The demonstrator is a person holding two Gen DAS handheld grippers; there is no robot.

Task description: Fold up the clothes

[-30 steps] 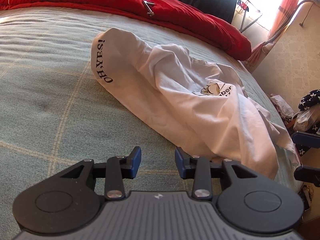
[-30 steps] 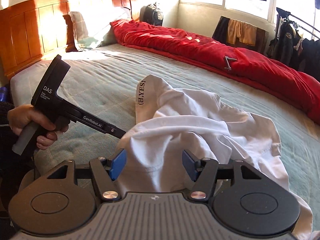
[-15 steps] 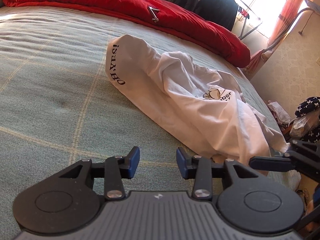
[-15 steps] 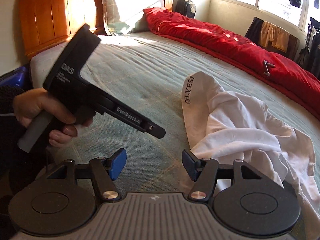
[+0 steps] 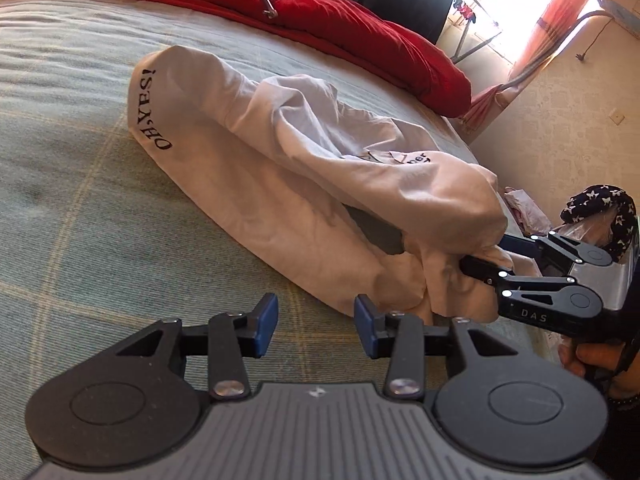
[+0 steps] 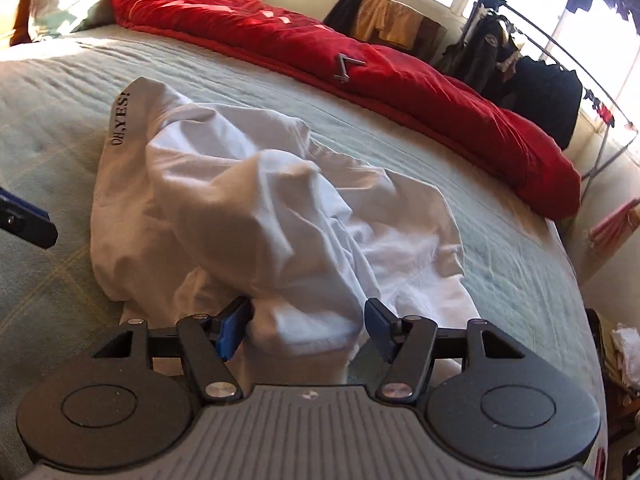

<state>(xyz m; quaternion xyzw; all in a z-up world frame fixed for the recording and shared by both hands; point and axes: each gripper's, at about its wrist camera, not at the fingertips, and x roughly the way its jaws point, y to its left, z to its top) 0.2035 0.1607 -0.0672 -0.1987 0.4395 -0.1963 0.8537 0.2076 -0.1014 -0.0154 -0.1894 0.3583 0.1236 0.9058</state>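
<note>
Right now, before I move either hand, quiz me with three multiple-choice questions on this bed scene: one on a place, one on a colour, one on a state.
1. Where does the red duvet lie relative to the white shirt?
A. Under it.
B. Beyond it, along the far side of the bed.
C. On the floor beside it.

2. What colour is the shirt's "OH, YES!" lettering?
A. Red.
B. Black.
C. Green.

3. How are the left tongs?
A. Open, nothing between them.
B. Shut on the shirt.
C. Shut on the duvet.

Answers:
1 B, the duvet runs behind the shirt in both views.
2 B, the letters are dark on white cloth.
3 A, only the bed shows in their gap.
</note>
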